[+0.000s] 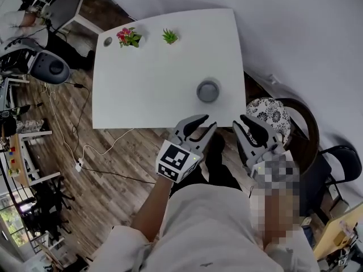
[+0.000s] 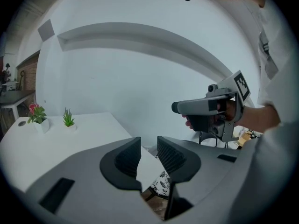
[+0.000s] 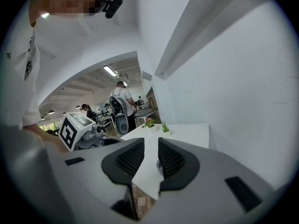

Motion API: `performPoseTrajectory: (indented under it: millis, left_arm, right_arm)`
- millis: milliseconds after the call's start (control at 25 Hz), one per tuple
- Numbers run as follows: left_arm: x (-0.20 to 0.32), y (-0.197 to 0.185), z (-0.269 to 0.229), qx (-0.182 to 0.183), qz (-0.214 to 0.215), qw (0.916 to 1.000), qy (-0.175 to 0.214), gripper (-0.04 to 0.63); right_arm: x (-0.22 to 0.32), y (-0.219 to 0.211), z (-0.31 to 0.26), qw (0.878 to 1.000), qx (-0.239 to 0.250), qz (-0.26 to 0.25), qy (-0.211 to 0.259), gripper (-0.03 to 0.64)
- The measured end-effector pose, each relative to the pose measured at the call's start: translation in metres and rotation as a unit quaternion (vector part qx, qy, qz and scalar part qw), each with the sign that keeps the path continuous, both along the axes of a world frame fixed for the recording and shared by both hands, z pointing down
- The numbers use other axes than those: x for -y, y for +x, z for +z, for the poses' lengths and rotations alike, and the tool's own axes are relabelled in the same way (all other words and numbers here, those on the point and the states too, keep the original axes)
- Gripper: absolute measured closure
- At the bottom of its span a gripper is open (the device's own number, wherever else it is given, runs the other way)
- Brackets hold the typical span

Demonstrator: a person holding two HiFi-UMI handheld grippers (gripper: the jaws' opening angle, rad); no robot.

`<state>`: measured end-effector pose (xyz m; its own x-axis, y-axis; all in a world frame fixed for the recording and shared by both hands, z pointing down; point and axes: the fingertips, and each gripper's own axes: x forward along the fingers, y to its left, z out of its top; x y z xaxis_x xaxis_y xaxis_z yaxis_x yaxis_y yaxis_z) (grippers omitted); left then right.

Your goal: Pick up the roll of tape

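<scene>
The roll of tape [image 1: 208,90] lies flat on the white desk [image 1: 147,78], toward its near right part and clear of everything else. Nearer the person than the tape, just past the desk's near edge, the left gripper [image 1: 207,122] points up toward it, jaws apart and nothing between them. The right gripper [image 1: 243,120] hovers to the tape's near right, also parted and empty. Neither touches the tape. Far beyond the tape, along the desk's far edge, stand a pink flower pot [image 1: 129,37] and a small green plant [image 1: 169,37].
</scene>
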<state>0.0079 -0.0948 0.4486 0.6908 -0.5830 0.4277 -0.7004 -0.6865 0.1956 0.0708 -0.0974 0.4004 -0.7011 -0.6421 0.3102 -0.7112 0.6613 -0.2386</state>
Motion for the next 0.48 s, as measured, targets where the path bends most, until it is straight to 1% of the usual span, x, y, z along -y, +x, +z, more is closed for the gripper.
performPoseTrajectory:
  millis: [240,400,480]
  left_arm:
    - [0.002,0.001,0.017,0.025,-0.003,0.9997,-0.007,0.479]
    - [0.008,0.000,0.029,0.044,-0.001,0.9990,-0.002,0.479]
    - [0.011,0.000,0.033,0.050,0.001,0.9987,-0.006,0.479]
  right_arm:
    - [0.000,0.001,0.007,1.000,-0.001,-0.014,-0.007,0.520]
    - [0.000,0.000,0.014,1.000,-0.001,-0.019,-0.014,0.520]
    - [-0.001,-0.001,0.017,1.000,0.000,-0.020,-0.017,0.520]
